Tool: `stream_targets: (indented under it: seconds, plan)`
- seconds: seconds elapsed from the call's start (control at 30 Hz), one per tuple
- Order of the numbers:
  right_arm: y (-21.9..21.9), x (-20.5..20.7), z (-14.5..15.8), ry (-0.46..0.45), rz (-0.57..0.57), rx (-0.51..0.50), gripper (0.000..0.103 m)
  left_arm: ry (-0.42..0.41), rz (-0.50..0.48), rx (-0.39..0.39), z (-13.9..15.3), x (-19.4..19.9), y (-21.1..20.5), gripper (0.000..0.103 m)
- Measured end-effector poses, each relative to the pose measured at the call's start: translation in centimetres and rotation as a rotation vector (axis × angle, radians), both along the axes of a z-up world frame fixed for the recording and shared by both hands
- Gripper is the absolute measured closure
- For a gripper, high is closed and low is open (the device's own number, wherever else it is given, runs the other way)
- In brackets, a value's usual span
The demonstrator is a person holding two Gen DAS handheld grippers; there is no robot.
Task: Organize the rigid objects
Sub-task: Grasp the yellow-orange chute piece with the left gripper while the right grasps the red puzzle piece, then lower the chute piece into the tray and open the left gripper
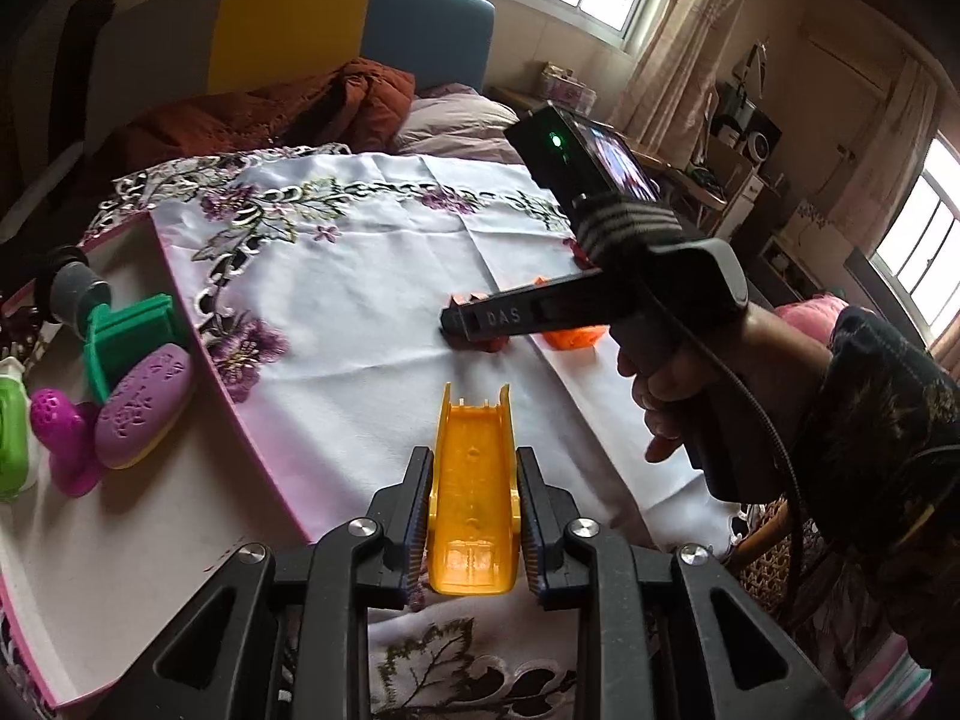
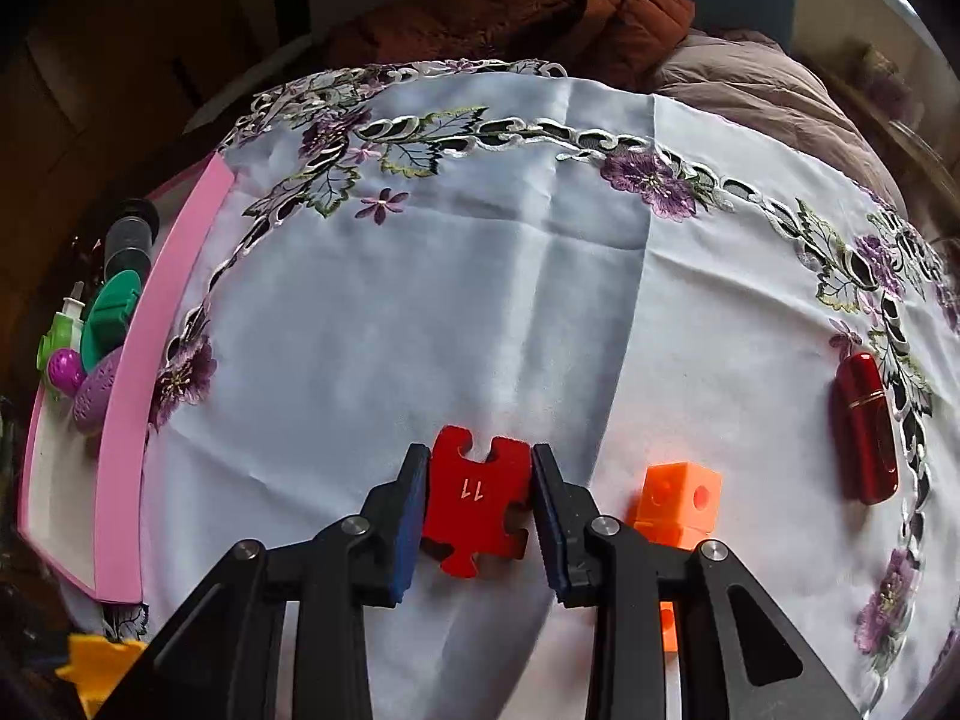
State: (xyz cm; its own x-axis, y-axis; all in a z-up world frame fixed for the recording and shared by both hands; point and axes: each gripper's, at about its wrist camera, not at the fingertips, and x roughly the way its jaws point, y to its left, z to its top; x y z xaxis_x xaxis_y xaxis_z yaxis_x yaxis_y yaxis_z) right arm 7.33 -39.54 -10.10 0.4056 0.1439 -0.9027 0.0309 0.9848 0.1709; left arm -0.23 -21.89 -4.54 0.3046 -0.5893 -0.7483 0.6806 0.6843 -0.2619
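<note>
At left, pink tray [image 1: 198,354] holds purple oval case [image 1: 144,405], green block [image 1: 129,336]; left tongs [image 1: 474,501] grip yellow piece [image 1: 474,492], right tongs [image 2: 480,489] grip red puzzle piece [image 2: 477,501].

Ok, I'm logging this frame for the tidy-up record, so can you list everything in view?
yellow plastic piece: one, yellow, between the left pads, above the cloth
puzzle piece: one, red, marked 11, between the right pads
block: one, orange, on the cloth beside the puzzle piece
capsule case: one, dark red, at the cloth's right edge
tablecloth: one, white with purple flowers
tray: one, pink-rimmed, left of the cloth
tray contents: purple oval, magenta piece, green holder, grey tube, green-white bottle
left hand-held gripper: shut on the yellow plastic piece
right hand-held gripper: shut on the puzzle piece
hand: one, holding the right hand-held gripper
</note>
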Motion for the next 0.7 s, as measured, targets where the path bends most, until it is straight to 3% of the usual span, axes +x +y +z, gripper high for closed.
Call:
stream_targets:
  seconds: [0.37, 0.7]
  plan:
    - [0.5, 0.1, 0.1, -0.01, 0.014, -0.041, 0.069, -0.071, 0.128, 0.008, 2.5, 0.2, 3.3, 0.077]
    - [0.5, -0.1, 0.2, -0.022, 0.023, -0.05, 0.069, -0.094, 0.232, 0.021, 3.1, 1.2, 6.6, 0.077]
